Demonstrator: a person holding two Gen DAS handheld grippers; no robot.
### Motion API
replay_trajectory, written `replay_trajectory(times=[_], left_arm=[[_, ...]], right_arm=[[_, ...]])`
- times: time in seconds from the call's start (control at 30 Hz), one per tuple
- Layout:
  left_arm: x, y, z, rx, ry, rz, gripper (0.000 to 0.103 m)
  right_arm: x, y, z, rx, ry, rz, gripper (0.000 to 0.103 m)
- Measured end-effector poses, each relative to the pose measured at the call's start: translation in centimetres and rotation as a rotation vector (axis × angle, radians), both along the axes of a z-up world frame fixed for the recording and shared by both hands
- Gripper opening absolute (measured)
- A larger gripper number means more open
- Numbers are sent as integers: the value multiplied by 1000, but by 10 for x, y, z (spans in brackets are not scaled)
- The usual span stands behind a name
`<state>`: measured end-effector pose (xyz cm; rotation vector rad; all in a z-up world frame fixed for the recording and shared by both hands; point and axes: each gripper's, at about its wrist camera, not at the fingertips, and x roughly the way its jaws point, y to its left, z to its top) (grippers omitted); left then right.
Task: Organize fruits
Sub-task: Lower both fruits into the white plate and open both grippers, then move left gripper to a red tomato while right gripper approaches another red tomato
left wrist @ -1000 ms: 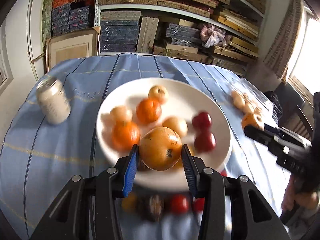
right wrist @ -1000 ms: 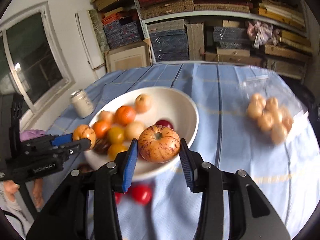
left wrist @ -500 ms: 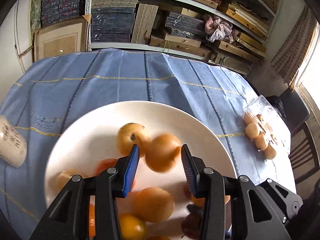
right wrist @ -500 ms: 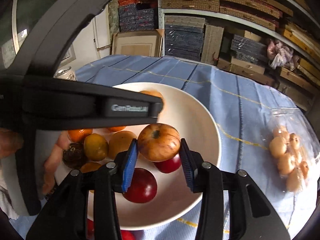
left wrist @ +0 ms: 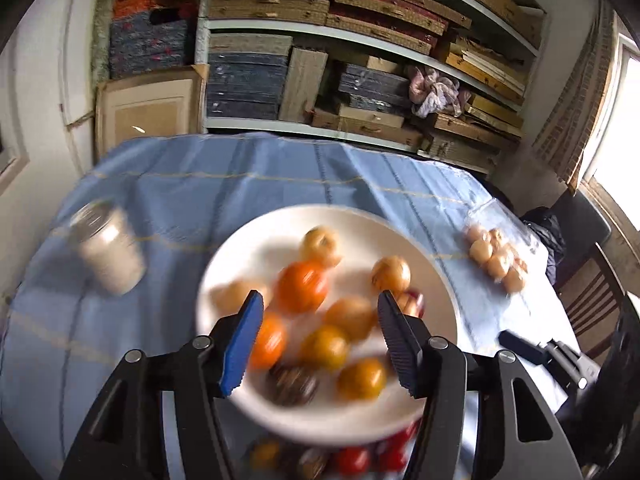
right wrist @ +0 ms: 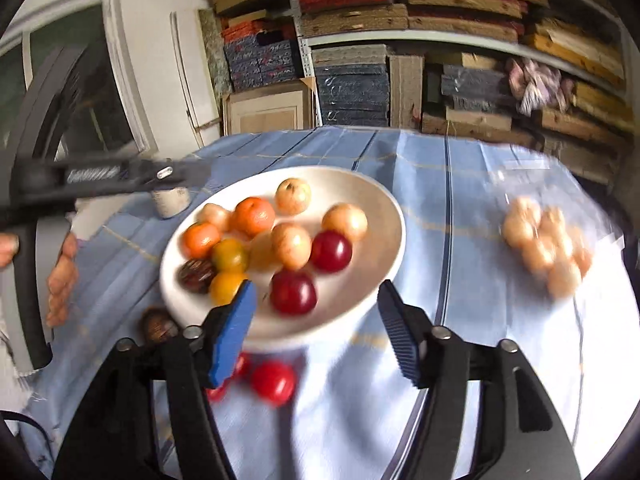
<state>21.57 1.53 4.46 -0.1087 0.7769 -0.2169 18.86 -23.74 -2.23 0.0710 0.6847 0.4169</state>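
Note:
A white plate [left wrist: 260,248] [right wrist: 360,192] on the blue cloth holds several fruits: oranges [right wrist: 254,216], red plums [right wrist: 332,250], pale apples [right wrist: 292,246], yellow ones [left wrist: 324,346] and a dark one [right wrist: 198,276]. My left gripper [left wrist: 320,340] hovers over the plate's near side. Its jaws are opening and nothing sits between the pads. My right gripper [right wrist: 316,328] hangs over the plate's near rim, jaws also opening and empty. Red fruits [right wrist: 274,382] and a dark fruit [right wrist: 158,326] lie on the cloth in front of the plate.
A pale can [left wrist: 110,254] [right wrist: 170,200] stands left of the plate. A clear bag of pale fruits [left wrist: 496,258] [right wrist: 548,240] lies to the right. A hand [right wrist: 62,276] holds the left tool. Stacked shelves [left wrist: 360,40] stand behind the table, a dark chair [left wrist: 588,280] at right.
Each gripper carried a round fruit over the plate; both jaws have since widened, the fruits have left them, and both grippers have drawn back toward the plate's near edge.

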Motion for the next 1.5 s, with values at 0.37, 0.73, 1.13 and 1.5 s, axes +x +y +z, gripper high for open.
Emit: replay_trajectory(times=[0.37,0.73,1.13,1.5], left_arm=[[-90,61,-60,-57,-12,136,64],[-105,47,-65,-17,-42,90,74],[-128,-5,-60,86,-162,-102,74],[-118,-39,-68,137,-193,-191,74]], right_arm=[[-64,-10,-25,122,58,-53,72],[-63,6,-30,28,36,1,72],[-69,19,-29,-39,7,22,62],[-62,9,-33,-5,41,-11,68]])
